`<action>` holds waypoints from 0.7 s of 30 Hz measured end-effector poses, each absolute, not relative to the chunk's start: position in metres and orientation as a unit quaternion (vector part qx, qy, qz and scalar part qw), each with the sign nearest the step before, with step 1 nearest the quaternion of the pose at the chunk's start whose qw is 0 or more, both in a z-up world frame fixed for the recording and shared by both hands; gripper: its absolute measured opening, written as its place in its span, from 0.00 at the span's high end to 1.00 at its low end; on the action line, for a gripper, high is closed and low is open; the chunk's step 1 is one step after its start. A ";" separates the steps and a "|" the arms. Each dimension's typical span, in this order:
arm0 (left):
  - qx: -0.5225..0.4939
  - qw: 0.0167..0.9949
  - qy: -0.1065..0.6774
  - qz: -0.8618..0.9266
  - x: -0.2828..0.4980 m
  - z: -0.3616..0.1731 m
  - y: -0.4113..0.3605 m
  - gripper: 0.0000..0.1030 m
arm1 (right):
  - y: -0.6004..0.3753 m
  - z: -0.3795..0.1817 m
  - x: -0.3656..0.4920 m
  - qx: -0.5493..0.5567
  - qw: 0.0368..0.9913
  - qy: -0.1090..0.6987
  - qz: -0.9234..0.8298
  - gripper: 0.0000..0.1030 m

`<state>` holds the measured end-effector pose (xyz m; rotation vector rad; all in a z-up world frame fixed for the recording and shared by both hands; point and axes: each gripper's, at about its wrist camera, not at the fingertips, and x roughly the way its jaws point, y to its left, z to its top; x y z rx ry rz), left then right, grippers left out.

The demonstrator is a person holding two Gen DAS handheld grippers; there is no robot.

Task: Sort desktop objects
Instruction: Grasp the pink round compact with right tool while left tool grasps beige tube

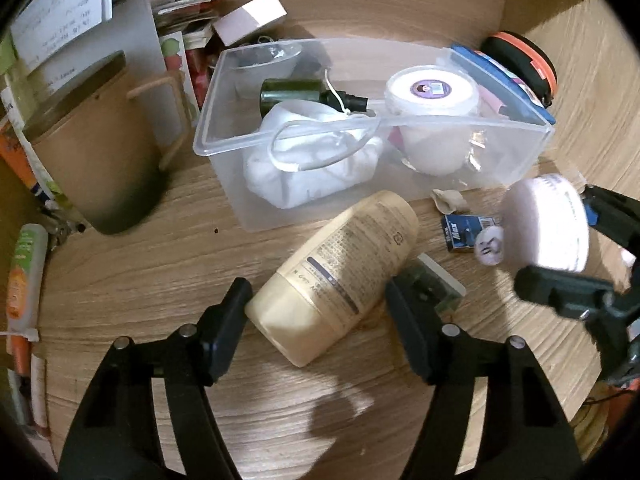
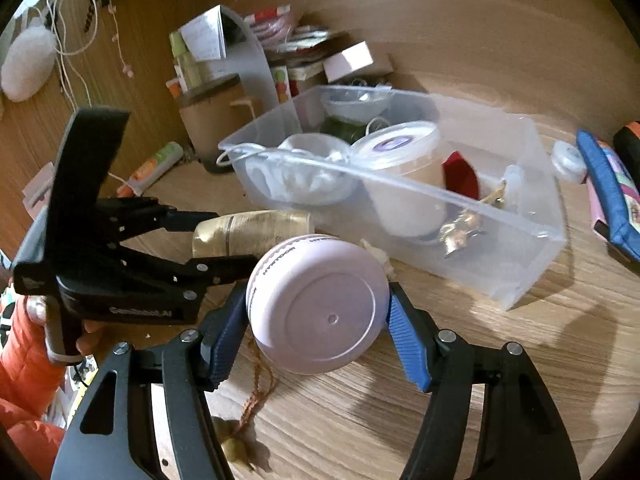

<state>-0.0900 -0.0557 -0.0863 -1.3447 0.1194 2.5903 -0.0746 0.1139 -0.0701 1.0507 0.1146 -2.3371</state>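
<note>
The right gripper [image 2: 318,312] clamps a round lilac plastic jar [image 2: 318,306] by its smooth, likely slippery sides, just before the clear plastic bin [image 2: 500,276]. The left gripper [image 1: 318,300], spread wide, straddles a cream plastic bottle [image 1: 340,272] lying on the wooden desk [image 1: 160,264]; its rigid middle suits those 2 fingers.

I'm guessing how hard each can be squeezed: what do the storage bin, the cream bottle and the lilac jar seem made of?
Storage bin: thin clear plastic, glossy; its contents show through the walls.
Cream bottle: opaque plastic, probably; satin sheen, printed text.
Lilac jar: smooth opaque plastic, likely rigid; a moulding dimple marks its base.
</note>
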 end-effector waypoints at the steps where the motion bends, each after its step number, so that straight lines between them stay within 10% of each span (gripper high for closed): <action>1: -0.457 0.109 0.039 0.882 -0.089 -0.086 -0.056 0.35 | 0.118 -0.068 -0.073 0.390 0.282 0.041 -0.876 0.39; 13: -0.435 0.117 0.071 0.890 -0.053 -0.072 -0.047 0.69 | 0.140 -0.068 -0.071 0.384 0.274 0.030 -0.881 0.39; 21: -0.444 0.139 0.088 0.881 -0.061 -0.079 -0.019 0.70 | 0.144 -0.074 -0.069 0.393 0.277 0.021 -0.876 0.39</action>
